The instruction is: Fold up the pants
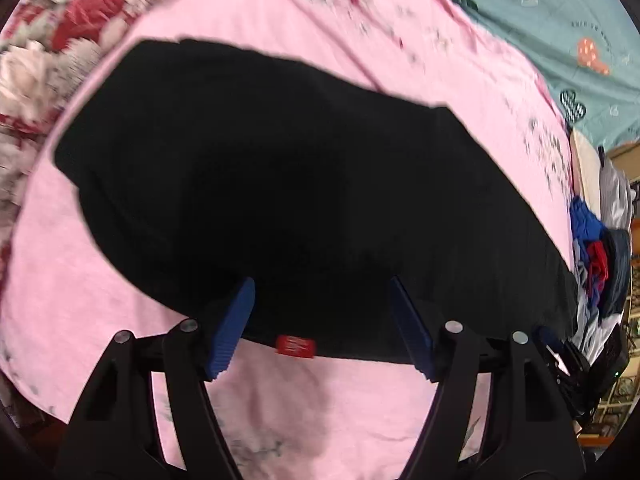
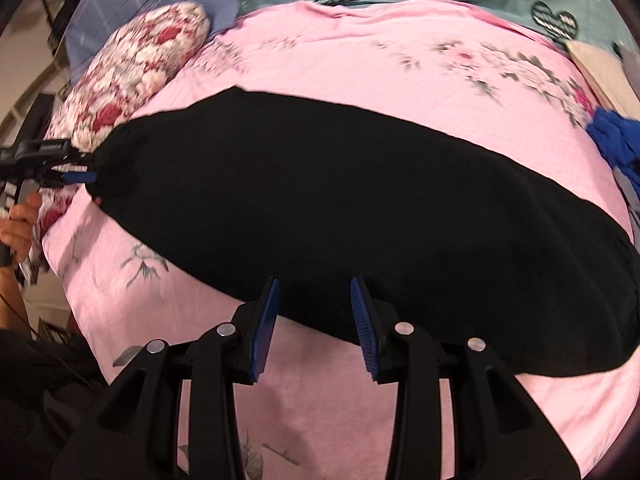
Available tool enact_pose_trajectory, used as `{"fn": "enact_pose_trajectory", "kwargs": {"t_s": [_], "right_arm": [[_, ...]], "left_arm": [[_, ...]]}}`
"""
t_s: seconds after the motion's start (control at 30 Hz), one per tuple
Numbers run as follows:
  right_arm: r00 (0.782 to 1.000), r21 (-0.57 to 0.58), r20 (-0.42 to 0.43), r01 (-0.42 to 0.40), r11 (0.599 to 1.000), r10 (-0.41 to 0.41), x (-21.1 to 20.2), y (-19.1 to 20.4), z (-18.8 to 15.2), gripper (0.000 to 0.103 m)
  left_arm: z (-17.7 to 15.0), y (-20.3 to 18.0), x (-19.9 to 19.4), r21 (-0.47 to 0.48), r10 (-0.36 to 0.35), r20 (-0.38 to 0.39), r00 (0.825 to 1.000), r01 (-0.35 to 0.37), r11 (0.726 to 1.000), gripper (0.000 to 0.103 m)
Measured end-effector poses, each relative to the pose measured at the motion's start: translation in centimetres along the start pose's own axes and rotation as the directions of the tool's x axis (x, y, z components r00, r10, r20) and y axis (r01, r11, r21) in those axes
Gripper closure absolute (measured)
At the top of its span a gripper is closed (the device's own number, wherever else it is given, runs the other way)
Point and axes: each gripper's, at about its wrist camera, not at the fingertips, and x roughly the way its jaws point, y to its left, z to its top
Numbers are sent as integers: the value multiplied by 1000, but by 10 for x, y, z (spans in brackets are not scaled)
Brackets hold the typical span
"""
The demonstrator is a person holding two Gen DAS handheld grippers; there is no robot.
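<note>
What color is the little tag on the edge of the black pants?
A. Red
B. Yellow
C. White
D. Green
A. In the left wrist view a small red tag sits on the near edge of the black pants, which lie on the pink bedspread.
</note>
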Motion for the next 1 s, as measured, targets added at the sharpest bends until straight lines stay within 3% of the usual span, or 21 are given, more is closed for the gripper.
{"fn": "enact_pose_trajectory", "kwargs": {"t_s": [0.1, 0.27, 0.33, 0.4, 0.53, 0.67, 0.73, 0.93, 1.0], "right_arm": [[1000, -36, -13, 3, 999, -4, 8, 6, 3, 65], [999, -91, -38, 16, 996, -19, 19, 12, 8, 65], [999, -103, -42, 25, 994, -30, 20, 12, 8, 71], [999, -117, -48, 7, 993, -13, 20, 15, 7, 91], [999, -118, -40, 17, 993, -22, 16, 19, 5, 99], [999, -62, -23, -41, 997, 40, 2, 14, 5, 102], [998, -64, -29, -62, 996, 60, -6, 14, 2, 102], [997, -71, -79, -22, 997, 16, 6, 14, -3, 101], [1000, -66, -29, -2, 998, 0, -5, 12, 1, 78]], "left_arm": [[-4, -4, 8, 22, 44, 19, 999, -44, 999, 31], [0, 3, 11, -4, 11, 5, 1000, -11, 1000, 31], [1, 6, 12, -10, -5, 0, 1000, 5, 1000, 31], [3, 10, 10, -17, -20, -4, 1000, 20, 1000, 31], [5, 13, 9, -23, -31, -10, 999, 31, 999, 31], [4, 12, 5, -12, -24, -9, 1000, 24, 1000, 31], [3, 13, 4, -4, -23, -6, 1000, 23, 1000, 31], [-1, 14, 1, 29, 0, -4, 1000, 0, 1000, 31], [-3, 12, -4, 45, 21, 8, 1000, -22, 999, 31]]}}
